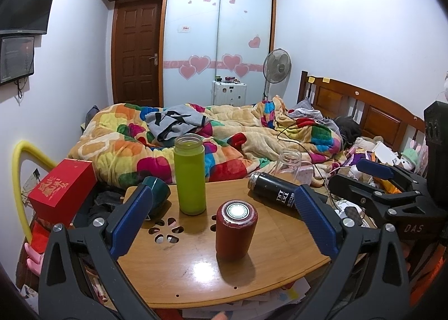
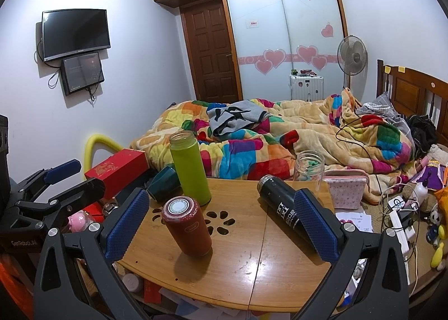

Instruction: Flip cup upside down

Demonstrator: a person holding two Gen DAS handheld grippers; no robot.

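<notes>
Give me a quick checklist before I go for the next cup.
1. Both claws open, holding nothing: left claw, right claw: ok.
2. Red cup already base-up: ok.
3. Green cup standing mouth-up, not yet flipped: not ok.
4. Black bottle lying on its side: not ok.
5. Bare table between the claws and the green cup: ok.
6. Anything inside the green cup: cannot tell.

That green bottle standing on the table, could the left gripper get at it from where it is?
Probably yes. The left gripper is open, and the green bottle stands upright ahead; only the red bottle, nearer and slightly right, partly crowds the approach.
</notes>
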